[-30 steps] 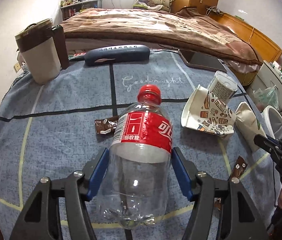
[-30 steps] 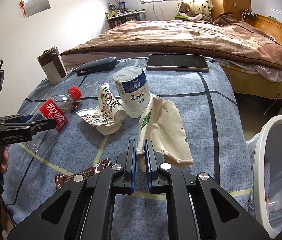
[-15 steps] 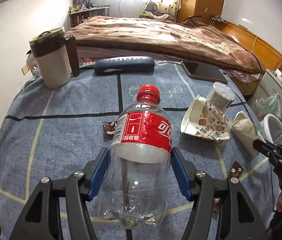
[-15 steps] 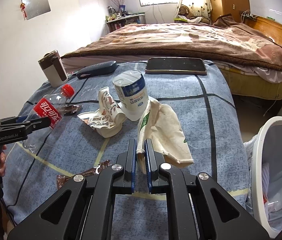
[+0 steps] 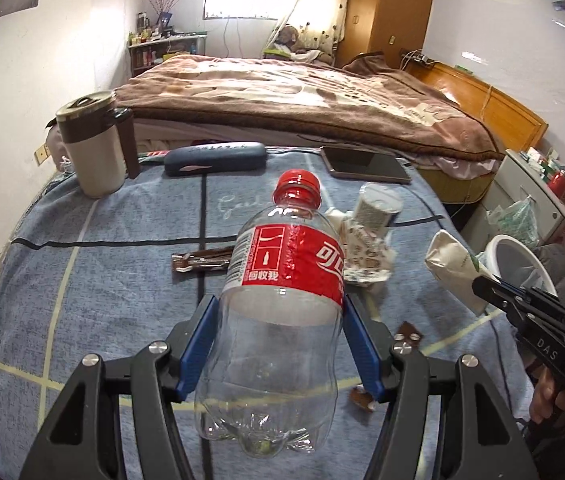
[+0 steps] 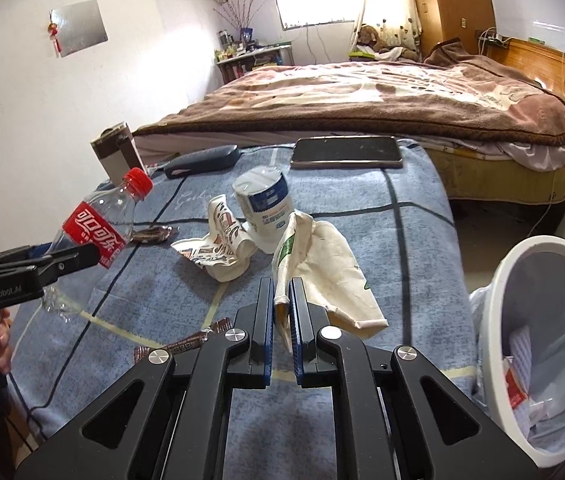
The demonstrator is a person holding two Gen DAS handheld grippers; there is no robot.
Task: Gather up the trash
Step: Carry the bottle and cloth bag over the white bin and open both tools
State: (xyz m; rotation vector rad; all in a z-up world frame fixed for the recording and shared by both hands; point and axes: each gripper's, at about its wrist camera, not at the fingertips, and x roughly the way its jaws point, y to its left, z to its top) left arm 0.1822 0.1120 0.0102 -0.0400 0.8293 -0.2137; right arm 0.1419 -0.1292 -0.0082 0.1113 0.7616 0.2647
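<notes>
My left gripper [image 5: 278,312] is shut on a clear empty cola bottle [image 5: 290,264] with a red label and cap, held tilted above the blue cloth. The right wrist view shows the same bottle [image 6: 94,236] lifted at the left. My right gripper [image 6: 281,286] is shut on the edge of a crumpled cream paper bag [image 6: 322,264], which hangs raised off the cloth. On the cloth lie a crushed patterned paper cup [image 6: 218,248], a white-and-blue tub [image 6: 266,204] and two brown wrappers [image 6: 150,235] [image 6: 186,344]. A white lined bin [image 6: 492,312] stands on the floor at the right.
At the back of the blue cloth stand a beige lidded mug [image 5: 94,152], a dark glasses case [image 5: 214,158] and a flat tablet [image 6: 346,152]. A bed with a brown blanket [image 6: 362,96] lies behind. A hand [image 5: 550,396] holds the right gripper.
Both grippers have risen. The bottle has come up off the cloth and tilted more upright, and the paper bag has lifted with the right gripper.
</notes>
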